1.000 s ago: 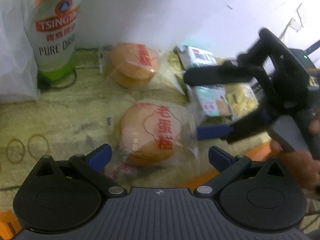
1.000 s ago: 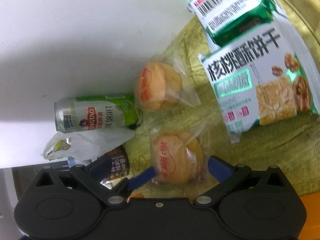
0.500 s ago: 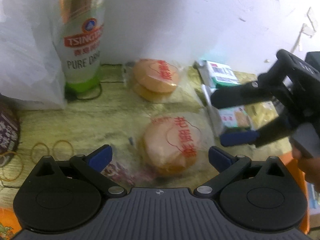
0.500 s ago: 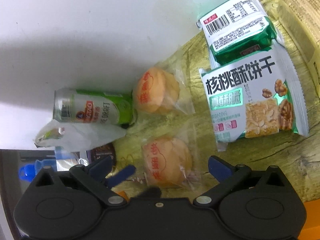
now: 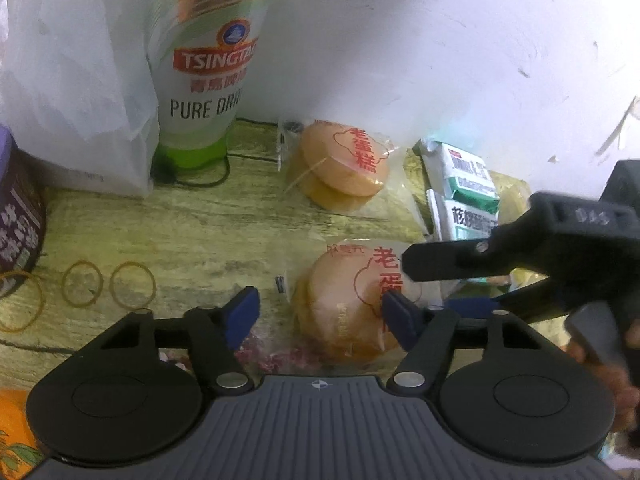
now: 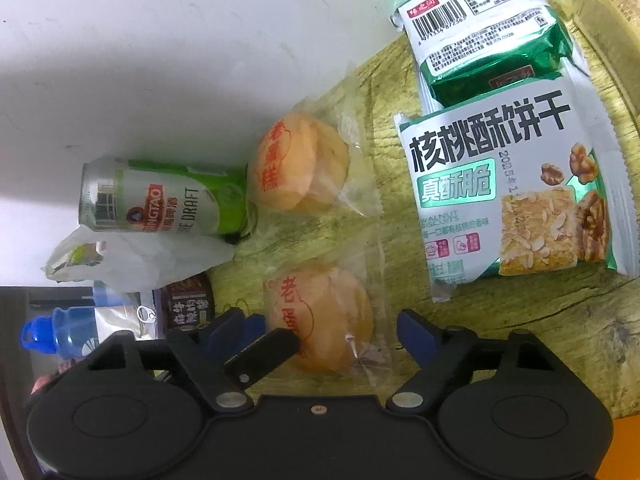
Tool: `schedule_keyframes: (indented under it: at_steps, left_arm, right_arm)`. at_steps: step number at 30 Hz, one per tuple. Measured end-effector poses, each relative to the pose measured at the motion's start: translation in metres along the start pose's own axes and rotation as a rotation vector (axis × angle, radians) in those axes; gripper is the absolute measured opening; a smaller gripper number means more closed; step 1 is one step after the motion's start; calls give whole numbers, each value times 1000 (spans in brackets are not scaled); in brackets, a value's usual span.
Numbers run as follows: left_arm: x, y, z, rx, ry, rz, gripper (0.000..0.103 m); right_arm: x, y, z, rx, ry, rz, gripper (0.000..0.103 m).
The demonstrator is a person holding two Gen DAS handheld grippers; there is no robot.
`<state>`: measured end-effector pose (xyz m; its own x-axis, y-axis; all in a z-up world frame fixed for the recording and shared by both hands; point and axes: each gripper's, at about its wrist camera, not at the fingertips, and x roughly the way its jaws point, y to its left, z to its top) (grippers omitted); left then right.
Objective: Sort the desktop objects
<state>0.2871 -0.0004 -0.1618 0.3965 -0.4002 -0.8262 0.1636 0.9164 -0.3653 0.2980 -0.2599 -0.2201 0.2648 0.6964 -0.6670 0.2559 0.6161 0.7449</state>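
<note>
Left wrist view. Near wrapped cake (image 5: 344, 308) — round, yellow, in clear film with red characters — lies flat on the wood-grain tabletop (image 5: 180, 232) at lower centre, between the blue pads of the left gripper (image 5: 318, 316). Its jaws are closing; the right pad meets the wrapper's edge, the left pad stands apart from it, so no firm grip shows. The right gripper (image 5: 436, 284) enters from the right edge, its upper black finger lying across the cake's right side and hiding part of the print; a hand (image 5: 612, 364) behind it is cut off by the frame. Second wrapped cake (image 5: 340, 168) sits above centre, near the white wall. Beer can (image 5: 200, 80) stands upright at upper left, its top cut off; white plastic bag (image 5: 68, 80) beside it at far left. Three rubber bands (image 5: 132, 284) lie at left; a dark tub (image 5: 18, 216) is cropped at the left edge. Green-and-white packets at right are partly hidden.

Right wrist view. Same near cake at lower centre, between the right gripper's pads, which stand clear of the cake itself; jaws closing. The left gripper's black finger crosses its left side. Walnut biscuit pack (image 6: 508, 200) fills the right, long axis running up the frame; green packet (image 6: 484, 36) above it, overlapped. Blue bottle (image 6: 60, 336) at lower left — blurred.
</note>
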Motion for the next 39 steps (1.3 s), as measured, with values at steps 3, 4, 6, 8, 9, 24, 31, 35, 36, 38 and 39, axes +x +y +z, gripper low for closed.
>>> schedule_keyframes:
  at_steps: [3,4,6,8,9,24,31,35,36,38,39]
  left_arm:
    - [2,0,-1,-11,4,-13,64]
    - [3,0,-2,-14,8,-17,63]
    - [4,0,-2,-22,20,-27,63]
    - [5,0,-2,-30,34,-36,64]
    - [5,0,-3,-32,35,-38,64]
    - [6,-2,-7,-21,39,-78,59]
    - [2,-6,-8,-4,29,-75,56]
    - [-2,-9,-7,6,19,-80,55]
    - [-3,-10,-7,10,16,-80,55]
    - [-6,-11,-7,16,12,-81,54]
    - [-7,-12,-7,19,9,-80,54]
  right_arm:
    - [2,-1,1,0,4,-4,77]
    - [3,-1,1,1,5,-7,74]
    - [5,-2,2,2,7,-9,74]
    - [6,-2,2,4,10,-14,68]
    - [6,-2,2,2,11,-16,67]
    - [8,-2,3,-10,5,-19,56]
    - [6,-1,1,-13,-2,-16,56]
    - [1,1,0,-12,-11,-13,53]
    - [-1,1,0,-17,-14,-13,53]
    - [-3,4,-1,-29,-18,-14,53]
    - [-5,6,-1,-33,-20,-14,53]
